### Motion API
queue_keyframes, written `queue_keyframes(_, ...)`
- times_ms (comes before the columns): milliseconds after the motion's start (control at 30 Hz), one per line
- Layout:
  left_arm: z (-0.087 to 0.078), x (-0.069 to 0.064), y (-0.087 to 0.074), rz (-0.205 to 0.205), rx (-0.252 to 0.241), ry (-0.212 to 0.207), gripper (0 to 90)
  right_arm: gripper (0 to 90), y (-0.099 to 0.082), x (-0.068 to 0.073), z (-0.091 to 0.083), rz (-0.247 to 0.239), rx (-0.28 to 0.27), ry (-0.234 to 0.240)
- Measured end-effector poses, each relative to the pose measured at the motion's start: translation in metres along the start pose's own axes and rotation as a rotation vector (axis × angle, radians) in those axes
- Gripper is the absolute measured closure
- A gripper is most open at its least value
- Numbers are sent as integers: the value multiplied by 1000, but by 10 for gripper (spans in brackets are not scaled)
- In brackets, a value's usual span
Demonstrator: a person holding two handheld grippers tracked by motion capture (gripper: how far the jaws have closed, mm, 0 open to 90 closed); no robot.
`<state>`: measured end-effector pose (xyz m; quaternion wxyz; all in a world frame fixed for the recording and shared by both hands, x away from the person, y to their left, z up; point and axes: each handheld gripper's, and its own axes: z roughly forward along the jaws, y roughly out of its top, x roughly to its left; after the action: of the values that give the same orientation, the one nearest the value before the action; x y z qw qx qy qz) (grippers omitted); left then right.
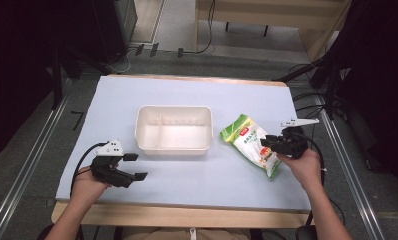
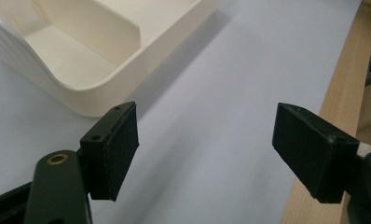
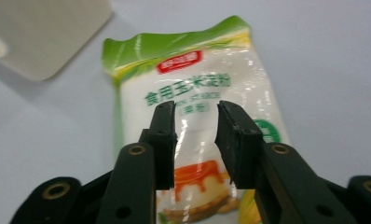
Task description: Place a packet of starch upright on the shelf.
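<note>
In the left gripper view, the white tray [image 2: 88, 51] runs off the frame at 11 and 12 o'clock, so just one rounded corner and part of its inner divider show. The left gripper [image 2: 206, 149] is cut at 6 o'clock, its body out of frame.

In the right gripper view, the right gripper [image 3: 196, 140] covers the middle of the green and white packet [image 3: 193, 74], and the packet's lower end runs off at 6 o'clock. The small print under its large characters is too blurred to read. The tray's corner [image 3: 48, 32] is clipped at 10 o'clock.

In the high view, the packet's [image 1: 247, 137] lettering is too small to make out, and the right gripper [image 1: 272, 143] hides its 3 o'clock side. Whether those jaws pinch the packet or hover above it cannot be told.
</note>
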<state>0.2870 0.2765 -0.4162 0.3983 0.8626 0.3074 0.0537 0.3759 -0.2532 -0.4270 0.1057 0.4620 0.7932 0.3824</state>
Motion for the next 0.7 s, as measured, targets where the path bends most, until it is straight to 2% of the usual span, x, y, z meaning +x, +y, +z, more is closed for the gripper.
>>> queue_keyframes(100, 0, 0, 0, 4, -1, -2, 233, 774, 1, -11, 3, 21, 6, -31)
queue_keyframes(200, 0, 0, 0, 1, 0, 1, 232, 863, -1, -28, 4, 50, 19, -84)
queue_keyframes(233, 0, 0, 0, 1, 0, 1, 233, 863, -1, -28, 4, 50, 19, -84)
queue_keyframes(267, 0, 0, 0, 4, -2, -1, 233, 882, -2, -34, 4, 68, 25, -104)
queue_keyframes(300, 0, -1, 0, 5, -1, -1, 233, 900, -4, -49, 3, 101, 18, -134)
queue_keyframes(367, 0, 0, 0, 4, -2, -1, 232, 900, -7, -59, 3, 119, 28, -154)
queue_keyframes(400, 0, 0, 0, 4, -4, -1, 232, 900, -10, -65, 4, 137, 41, -161)
queue_keyframes(433, 0, 0, 0, 4, -4, -1, 232, 900, -10, -65, 4, 137, 41, -161)
queue_keyframes(467, 0, 0, 0, 5, -3, 0, 232, 900, -15, -73, 8, 150, 78, -172)
queue_keyframes(600, -1, 0, 0, 7, -6, -1, 233, 900, -24, -80, 16, 157, 140, -170)
queue_keyframes(700, -1, -1, 0, 10, -1, 2, 232, 900, -25, -79, 16, 152, 133, -152)
